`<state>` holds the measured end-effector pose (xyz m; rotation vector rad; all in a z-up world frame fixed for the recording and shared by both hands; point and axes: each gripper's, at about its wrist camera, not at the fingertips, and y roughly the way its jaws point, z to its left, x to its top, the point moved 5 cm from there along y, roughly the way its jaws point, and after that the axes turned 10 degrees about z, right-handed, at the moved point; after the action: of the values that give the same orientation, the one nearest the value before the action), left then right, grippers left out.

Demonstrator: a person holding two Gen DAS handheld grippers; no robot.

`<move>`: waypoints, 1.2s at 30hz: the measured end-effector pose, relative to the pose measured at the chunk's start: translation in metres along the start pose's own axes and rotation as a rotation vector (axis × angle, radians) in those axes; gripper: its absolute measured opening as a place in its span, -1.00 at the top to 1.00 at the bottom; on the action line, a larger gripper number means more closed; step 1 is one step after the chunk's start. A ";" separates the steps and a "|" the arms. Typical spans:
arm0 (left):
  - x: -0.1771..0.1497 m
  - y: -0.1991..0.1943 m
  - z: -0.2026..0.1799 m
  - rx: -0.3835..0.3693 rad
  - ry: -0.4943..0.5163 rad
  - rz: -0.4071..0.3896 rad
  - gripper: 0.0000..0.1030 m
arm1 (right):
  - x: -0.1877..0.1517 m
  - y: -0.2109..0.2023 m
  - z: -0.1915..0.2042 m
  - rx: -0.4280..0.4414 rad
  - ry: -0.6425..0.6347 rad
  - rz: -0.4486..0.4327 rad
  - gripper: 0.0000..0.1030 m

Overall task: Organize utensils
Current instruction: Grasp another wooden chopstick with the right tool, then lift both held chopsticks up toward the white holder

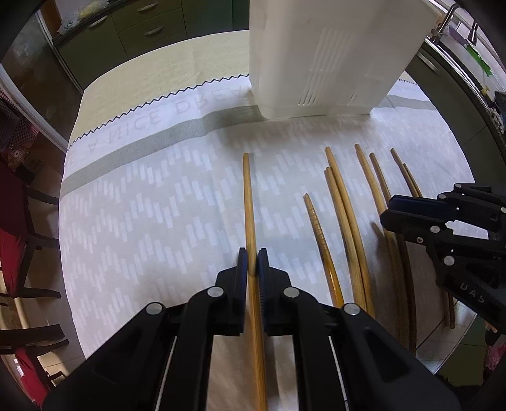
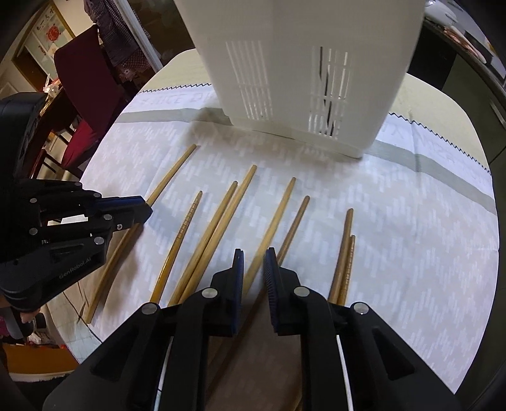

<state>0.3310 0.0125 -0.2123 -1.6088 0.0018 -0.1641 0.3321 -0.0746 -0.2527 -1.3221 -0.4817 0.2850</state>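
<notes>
Several wooden chopsticks lie side by side on a white patterned cloth [image 1: 142, 202]. My left gripper [image 1: 252, 262] is shut on the leftmost chopstick [image 1: 248, 196], low over the cloth; it also shows at the left of the right wrist view [image 2: 144, 208] with that chopstick [image 2: 172, 172]. My right gripper [image 2: 254, 262] is open, jaws apart over one chopstick [image 2: 278, 208] that runs between them. It appears at the right of the left wrist view [image 1: 390, 210]. A white slotted utensil holder [image 1: 329, 53] [image 2: 303, 63] stands upright beyond the chopsticks.
The cloth covers a pale table [image 1: 158, 63] with rounded edges. Red-cushioned chairs [image 2: 85, 79] stand at the left. Kitchen cabinets [image 1: 132, 28] are behind, and a counter with a tap [image 1: 449, 19] at the far right.
</notes>
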 end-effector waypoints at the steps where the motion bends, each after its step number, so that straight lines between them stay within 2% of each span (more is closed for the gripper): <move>1: 0.000 0.000 0.000 0.000 0.000 0.000 0.85 | 0.001 0.002 0.000 -0.002 0.002 0.009 0.71; 6: 0.001 0.000 0.000 0.003 -0.004 0.003 0.85 | 0.006 0.007 0.001 -0.030 0.008 0.053 0.71; 10: 0.001 0.000 0.000 0.002 -0.014 0.002 0.87 | 0.017 0.013 0.007 -0.072 0.008 0.072 0.79; 12: 0.002 0.001 -0.001 0.001 -0.013 -0.003 0.87 | 0.020 0.015 0.007 -0.067 0.021 0.071 0.82; 14: 0.001 0.001 0.000 -0.018 -0.026 -0.007 0.87 | 0.021 0.014 0.004 -0.021 0.042 0.064 0.85; 17: 0.000 0.000 0.000 -0.039 -0.030 -0.010 0.88 | 0.021 0.000 0.002 0.012 0.050 0.012 0.86; 22: 0.000 -0.018 -0.003 -0.055 -0.019 -0.062 0.88 | 0.013 -0.037 0.001 0.064 0.051 -0.083 0.86; 30: -0.006 -0.080 -0.005 -0.104 -0.010 -0.205 0.88 | -0.015 -0.107 -0.004 0.129 0.041 -0.254 0.86; 36: -0.013 -0.132 -0.017 -0.104 0.039 -0.313 0.88 | -0.035 -0.133 -0.014 0.148 0.047 -0.310 0.86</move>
<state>0.3028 0.0033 -0.0815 -1.7030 -0.2155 -0.4431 0.2994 -0.1337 -0.1325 -1.0896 -0.6062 0.0309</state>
